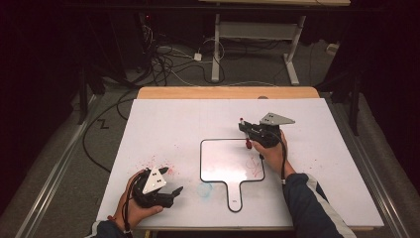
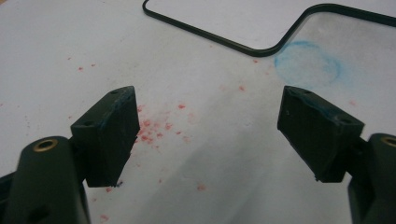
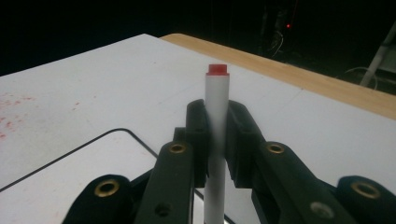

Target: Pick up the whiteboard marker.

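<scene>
R gripper (image 1: pixel 246 133) clamped on upright red marker (image 3: pixel 216 140) over whiteboard (image 1: pixel 218 163); L gripper (image 1: pixel 171 194), jaws wide apart, empty, left of whiteboard.

Dark room, dim light. White sheet (image 1: pixel 163 129) over wooden table (image 1: pixel 228 92), red speckles (image 1: pixel 157 161) on it. Grey floor (image 1: pixel 74 168) with tangled cables (image 1: pixel 163 62) beyond far edge. White-legged desk frame (image 1: pixel 257 34) behind. Metal rail (image 1: pixel 47 183) along left side.

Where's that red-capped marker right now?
The marker stands clamped in the right gripper, at the small whiteboard's upper right edge in the high view.
</scene>
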`<state>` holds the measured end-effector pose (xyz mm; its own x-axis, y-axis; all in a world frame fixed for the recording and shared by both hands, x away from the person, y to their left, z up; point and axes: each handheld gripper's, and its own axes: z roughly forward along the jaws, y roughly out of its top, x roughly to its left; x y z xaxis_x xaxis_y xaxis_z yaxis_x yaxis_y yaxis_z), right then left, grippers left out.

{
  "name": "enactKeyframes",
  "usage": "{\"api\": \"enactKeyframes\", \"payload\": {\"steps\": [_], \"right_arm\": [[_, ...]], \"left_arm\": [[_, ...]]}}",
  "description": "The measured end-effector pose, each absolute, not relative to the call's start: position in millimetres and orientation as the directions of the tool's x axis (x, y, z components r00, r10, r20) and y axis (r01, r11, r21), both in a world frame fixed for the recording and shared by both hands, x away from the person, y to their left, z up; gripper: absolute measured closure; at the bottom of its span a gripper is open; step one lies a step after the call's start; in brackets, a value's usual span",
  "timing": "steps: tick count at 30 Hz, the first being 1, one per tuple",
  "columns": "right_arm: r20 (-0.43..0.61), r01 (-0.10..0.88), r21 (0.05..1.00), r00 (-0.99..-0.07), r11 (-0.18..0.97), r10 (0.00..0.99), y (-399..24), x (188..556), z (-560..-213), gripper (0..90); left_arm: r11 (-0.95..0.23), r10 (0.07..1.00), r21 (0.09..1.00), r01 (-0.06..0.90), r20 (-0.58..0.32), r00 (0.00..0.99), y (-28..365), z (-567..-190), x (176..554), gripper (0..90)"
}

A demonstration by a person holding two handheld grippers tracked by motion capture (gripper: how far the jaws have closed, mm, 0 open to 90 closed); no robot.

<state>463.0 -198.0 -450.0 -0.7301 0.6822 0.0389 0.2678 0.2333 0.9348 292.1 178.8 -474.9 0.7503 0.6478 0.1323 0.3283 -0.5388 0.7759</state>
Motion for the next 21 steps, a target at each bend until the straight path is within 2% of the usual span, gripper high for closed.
{"api": "enactKeyframes", "payload": {"steps": [10, 15, 18, 21], "right_arm": [[0.110, 0.275, 0.941, -0.798, 0.196, 0.593, -211, 422, -456, 81.5], [0.114, 0.273, 0.937, -0.828, 0.218, 0.548, -210, 408, -456, 81.5], [0.098, 0.263, 0.937, -0.827, 0.228, 0.553, -211, 410, -456, 81.5], [0.087, 0.266, 0.940, -0.794, 0.214, 0.602, -213, 423, -457, 81.5]], "left_arm": [[-0.538, 0.649, 0.778, 0.325, 0.136, 0.749, 177, -473, 290, 19.9], [-0.543, 0.643, 0.776, 0.322, 0.137, 0.754, 175, -473, 290, 19.9], [-0.544, 0.642, 0.774, 0.323, 0.136, 0.755, 176, -474, 291, 19.9], [-0.544, 0.641, 0.774, 0.325, 0.132, 0.756, 175, -474, 292, 19.9]]}}
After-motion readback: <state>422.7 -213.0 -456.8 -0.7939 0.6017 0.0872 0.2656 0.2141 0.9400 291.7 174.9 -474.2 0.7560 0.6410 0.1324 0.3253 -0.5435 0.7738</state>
